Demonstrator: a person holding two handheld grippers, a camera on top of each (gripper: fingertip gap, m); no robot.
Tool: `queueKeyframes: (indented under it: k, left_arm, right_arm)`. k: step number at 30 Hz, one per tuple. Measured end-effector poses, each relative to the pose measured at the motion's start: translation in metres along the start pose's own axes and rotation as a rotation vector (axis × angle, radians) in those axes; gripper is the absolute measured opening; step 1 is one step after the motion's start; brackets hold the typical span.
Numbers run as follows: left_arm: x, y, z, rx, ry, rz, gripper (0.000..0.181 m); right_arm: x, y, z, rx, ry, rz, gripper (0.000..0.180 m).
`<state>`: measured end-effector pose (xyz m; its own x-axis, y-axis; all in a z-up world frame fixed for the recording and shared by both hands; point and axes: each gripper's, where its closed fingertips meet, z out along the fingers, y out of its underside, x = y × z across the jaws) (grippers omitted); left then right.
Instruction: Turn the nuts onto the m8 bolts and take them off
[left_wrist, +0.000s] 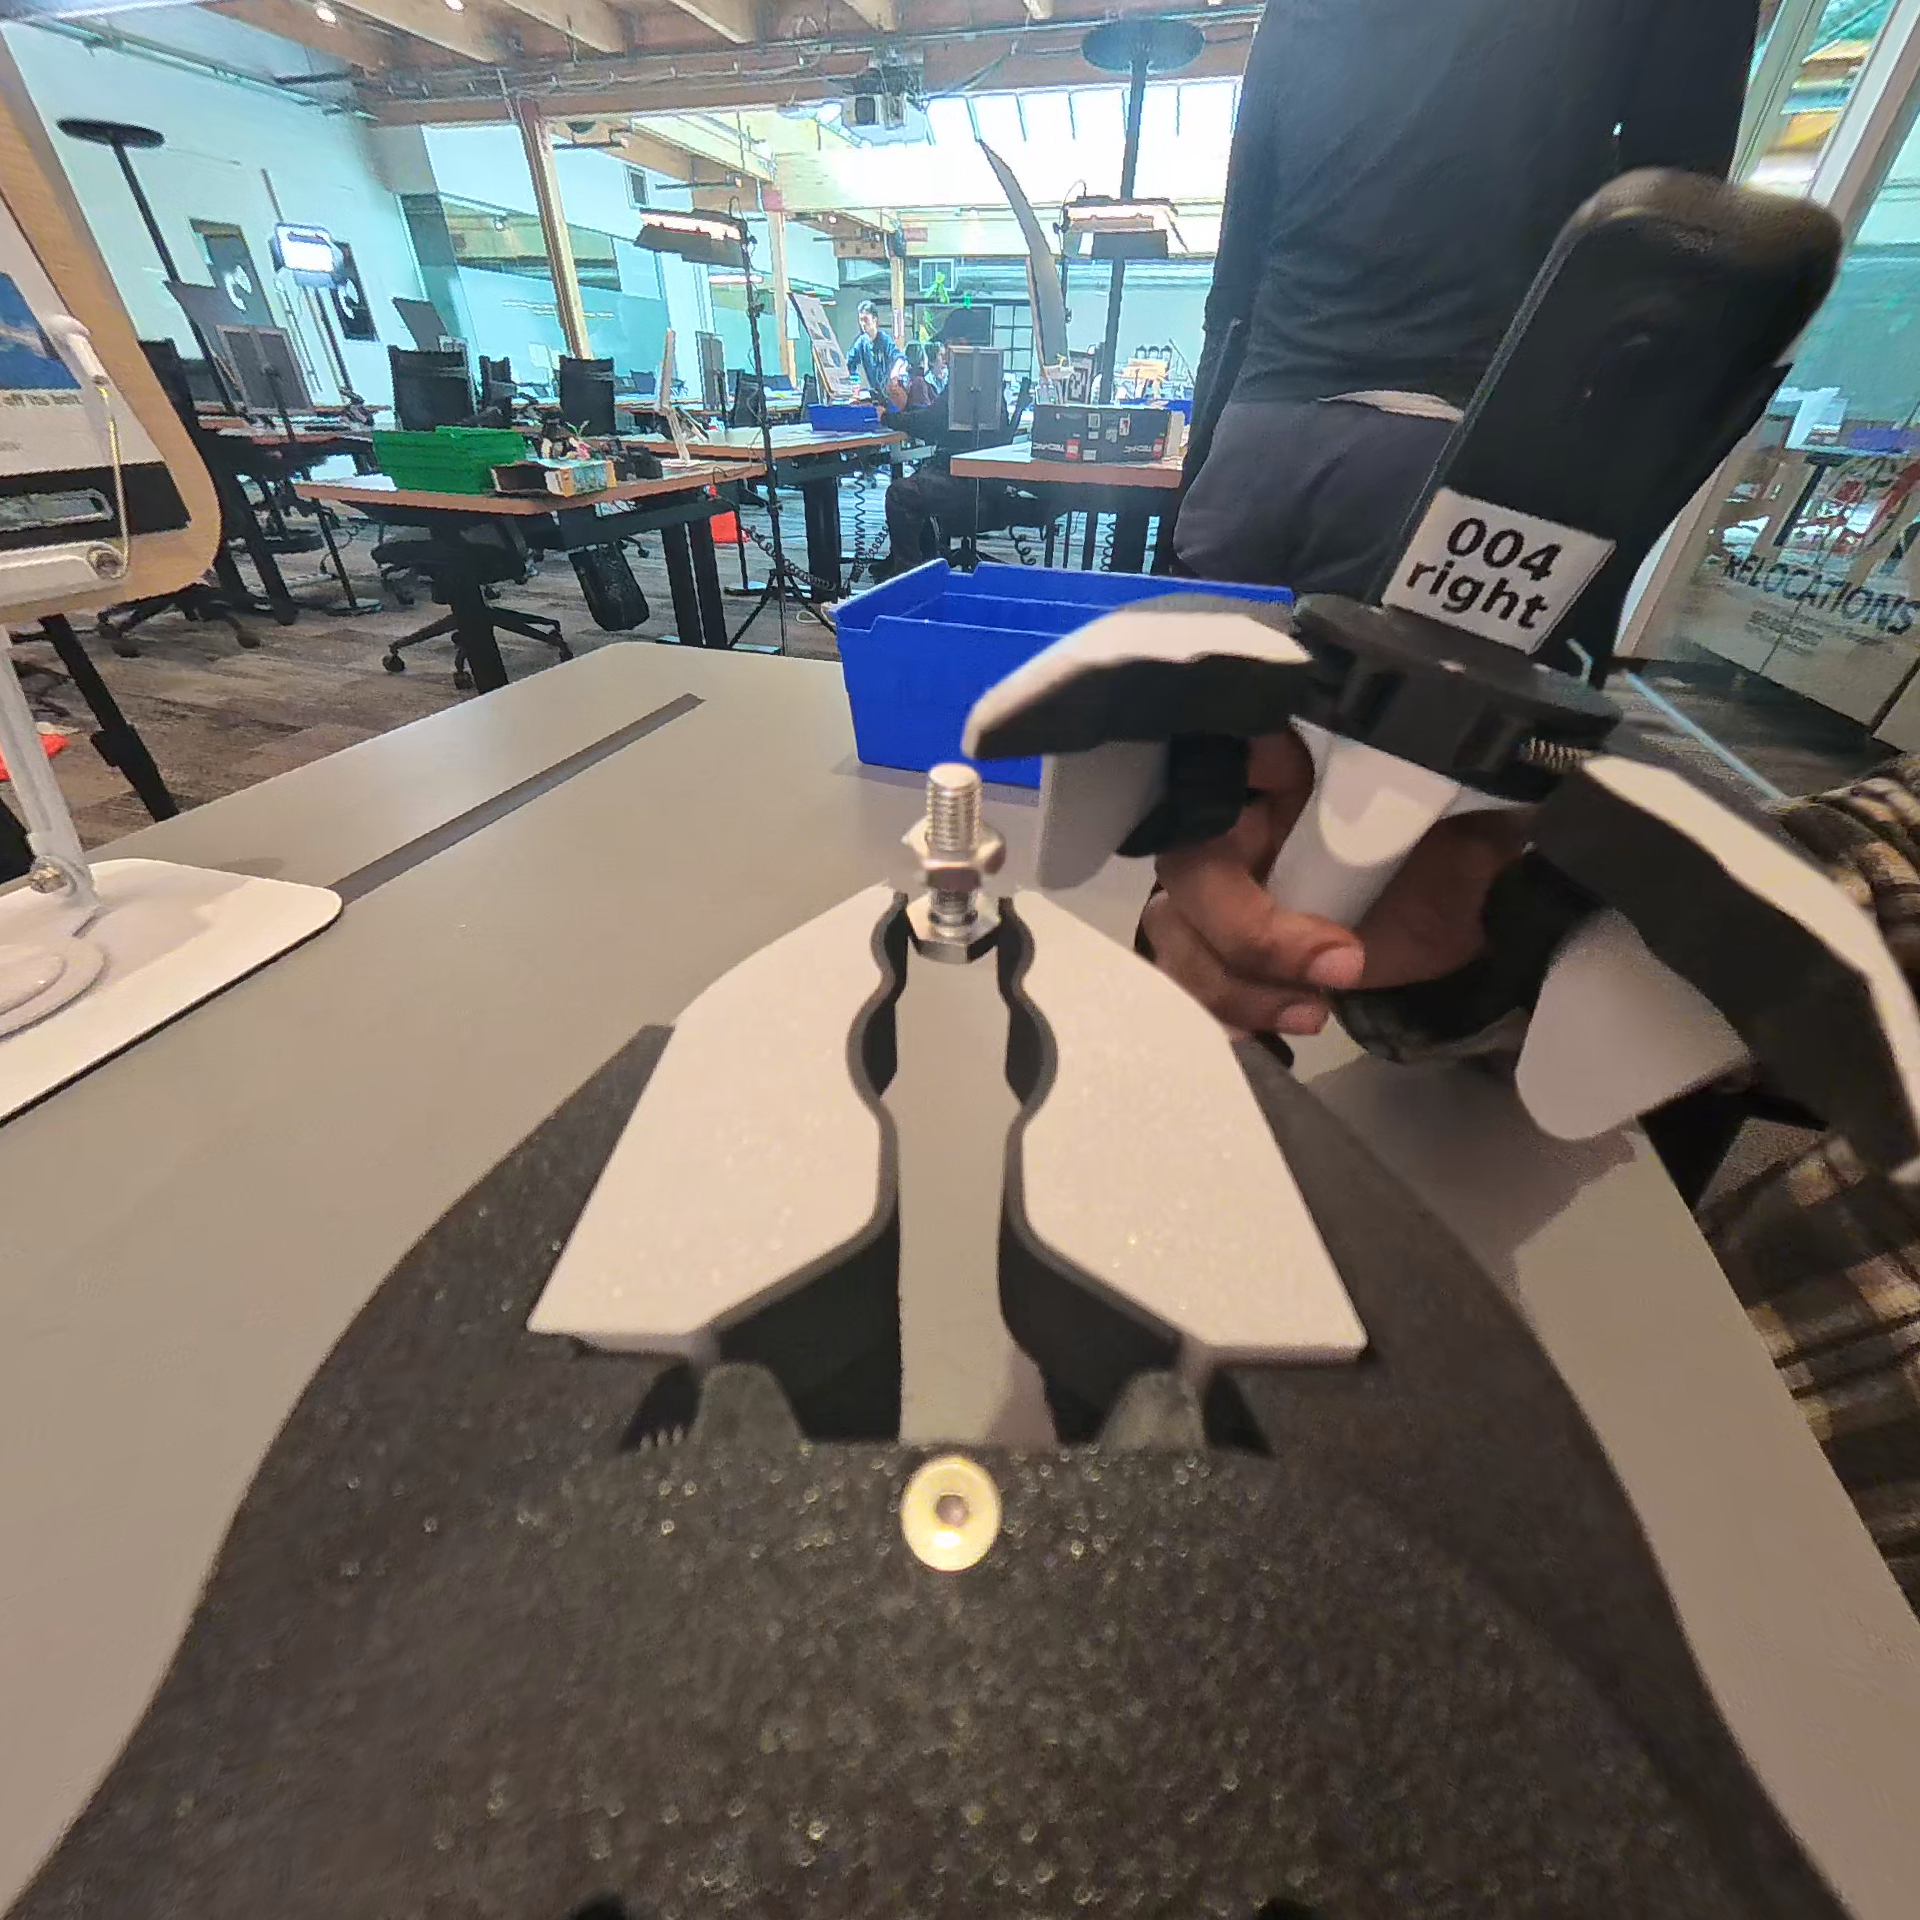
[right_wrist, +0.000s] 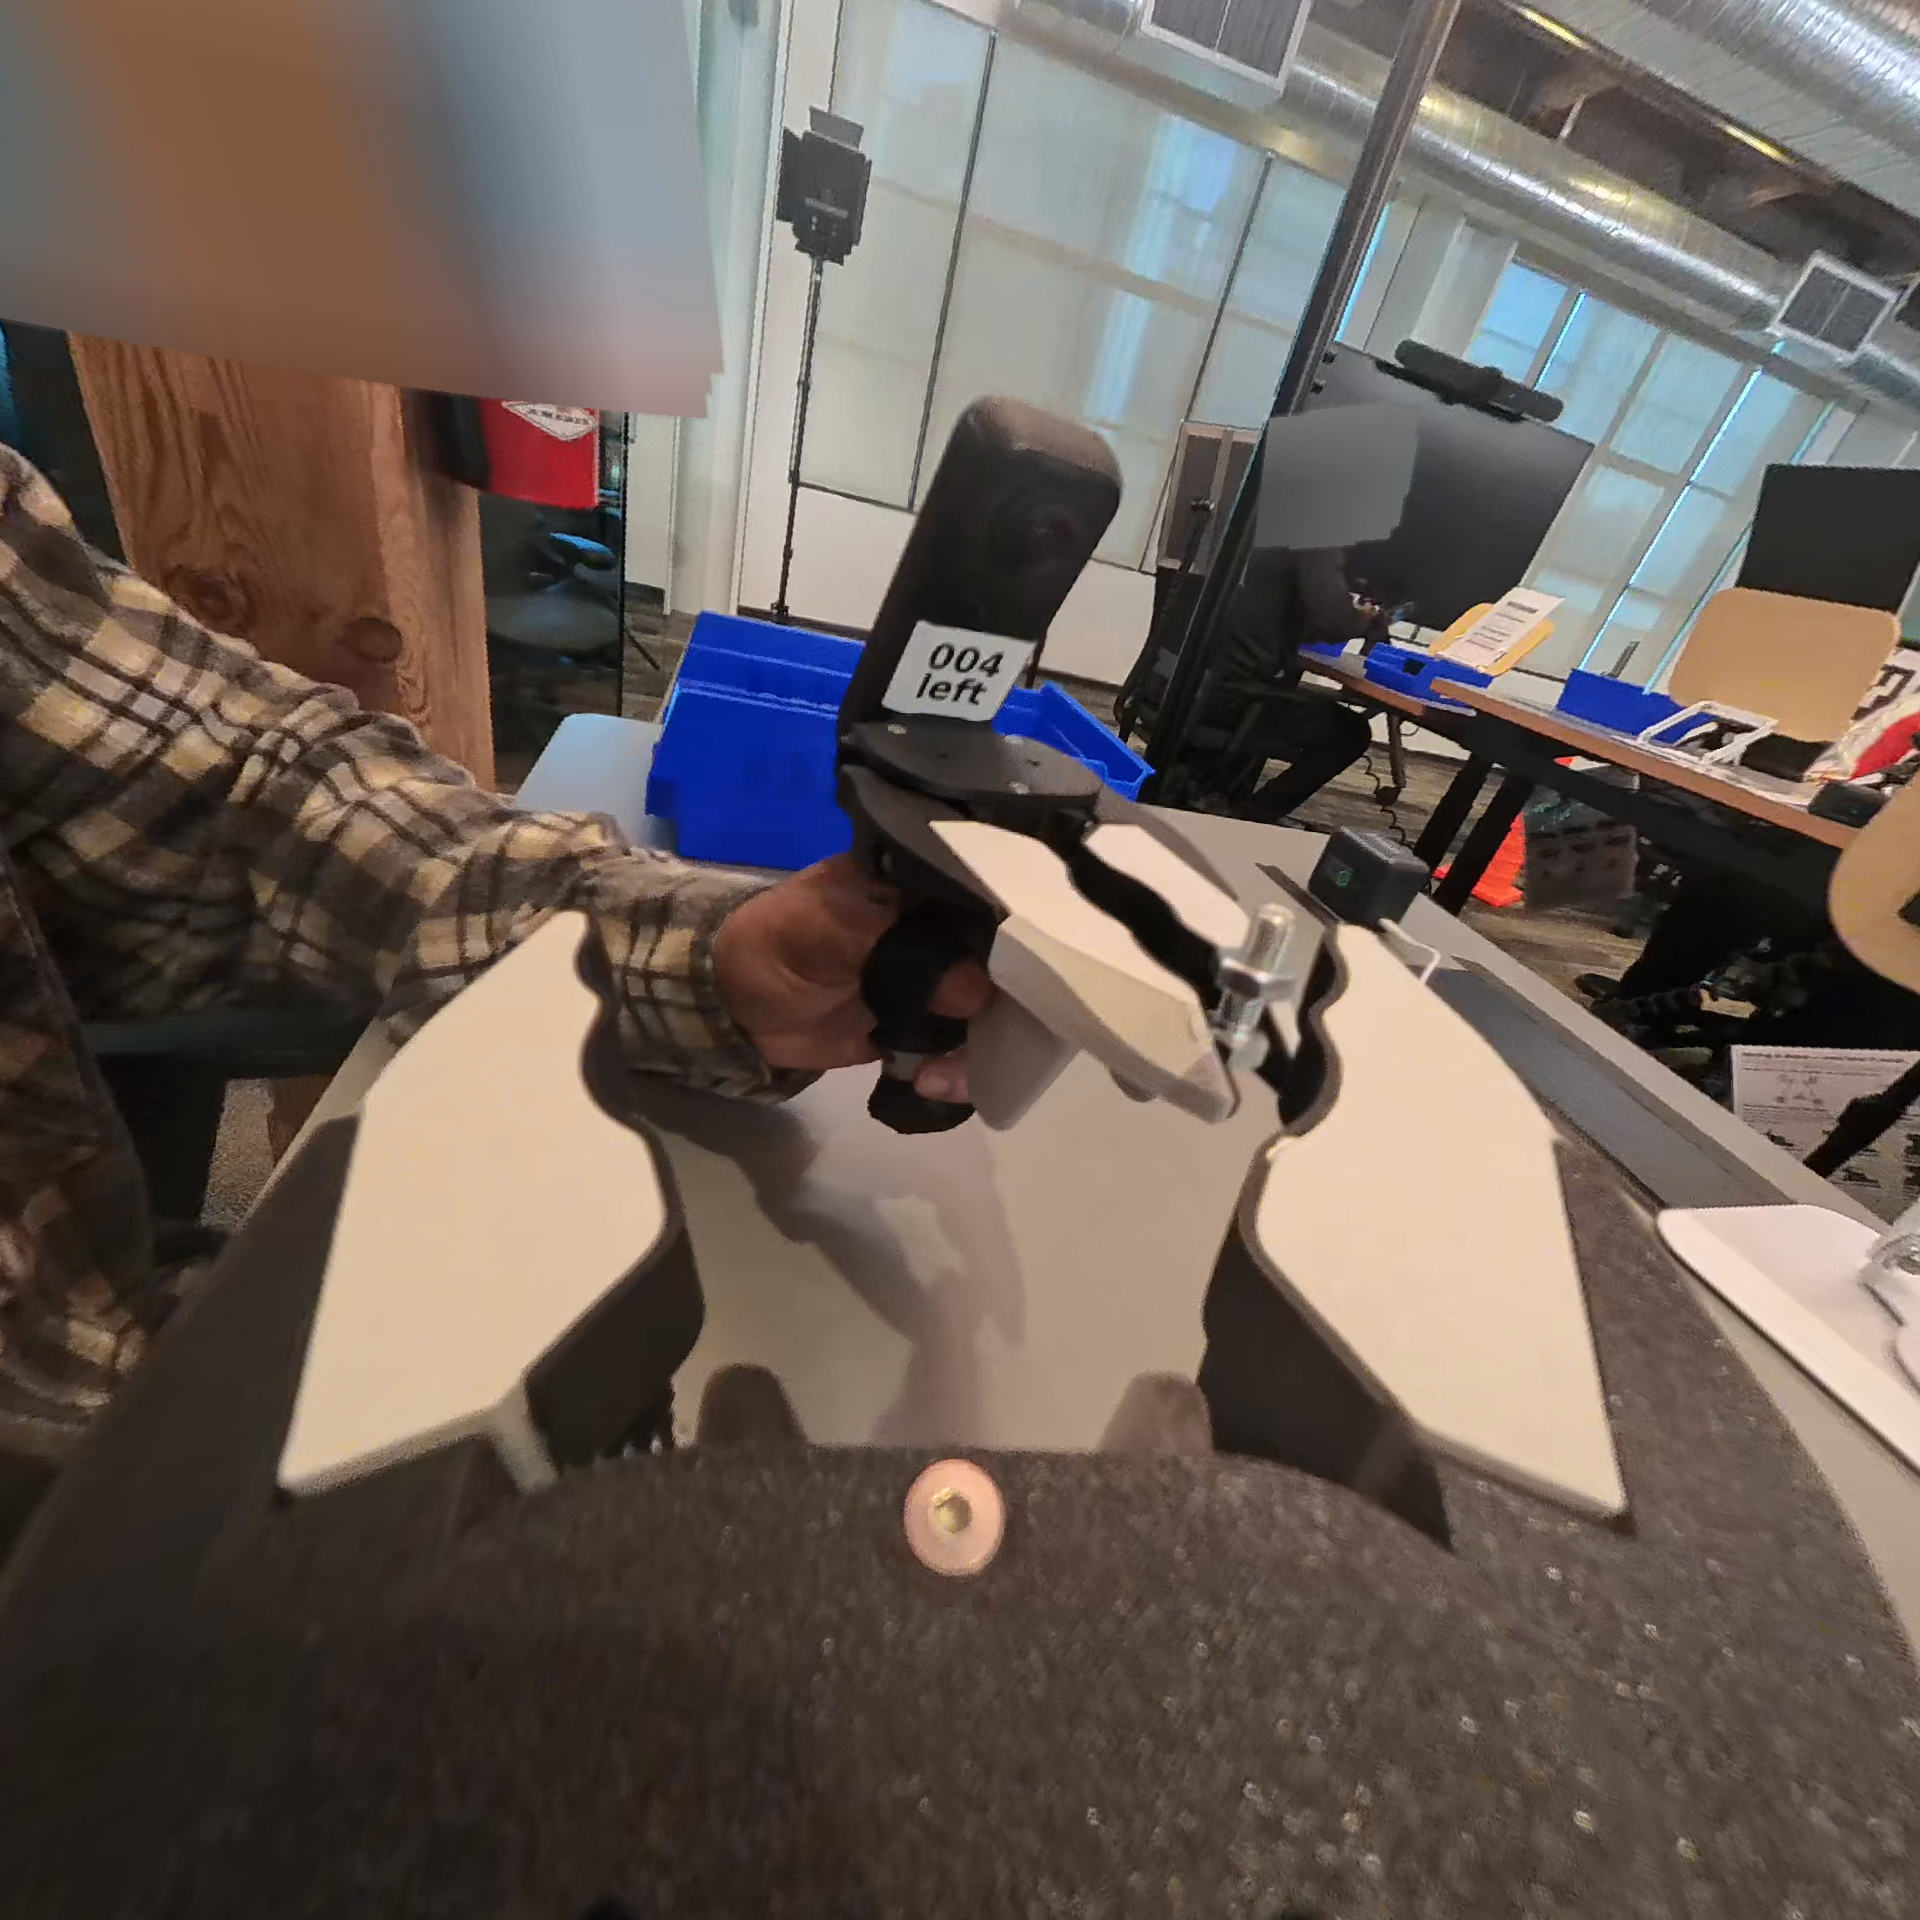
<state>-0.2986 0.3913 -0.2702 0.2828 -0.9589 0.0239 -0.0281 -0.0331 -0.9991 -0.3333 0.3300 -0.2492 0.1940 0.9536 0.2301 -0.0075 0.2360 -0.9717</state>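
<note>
Open office: desks (left_wrist: 540, 499), chairs (left_wrist: 457, 582), big windows (right_wrist: 1091, 260).

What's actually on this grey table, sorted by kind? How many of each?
Bolts: 1, the bolt standing upright in the left gripper
Nuts: 1, the nut partway down its thread
Handheld grippers: 2, counting the right gripper
Blue bins: 1, the blue bin at the far edge of the table
White stand bases: 1, the white base
Total: 6
</note>
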Motion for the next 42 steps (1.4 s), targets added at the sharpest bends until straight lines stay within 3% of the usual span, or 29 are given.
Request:
queueKeyframes:
  k: [20, 25, 29, 33, 36, 42]
  left_arm:
    - [0.002, -0.002, 0.0, 0.004, -0.005, 0.008, 0.016]
    - [0.002, 0.004, 0.002, -0.02, 0.007, -0.008, 0.016]
    - [0.006, 0.004, 0.005, -0.028, 0.018, 0.0, 0.016]
    - [0.006, 0.006, 0.005, -0.038, 0.023, 0.002, 0.015]
    - [0.007, 0.008, 0.006, -0.05, 0.025, 0.01, 0.015]
    - [0.008, 0.01, 0.008, -0.058, 0.029, 0.016, 0.015]
  right_arm:
    - [-0.005, 0.011, 0.01, -0.053, -0.024, 0.008, 0.13]
    - [0.011, -0.011, -0.006, 0.021, 0.017, 0.034, 0.109]
    - [0.04, -0.014, -0.011, 0.026, 0.04, 0.13, 0.058]
    - [0.054, -0.001, -0.01, -0.029, 0.052, 0.192, 0.029]
    - [0.055, 0.006, -0.008, -0.055, 0.038, 0.216, 0.018]
    - [0.052, 0.013, -0.003, -0.089, 0.015, 0.206, 0.012]
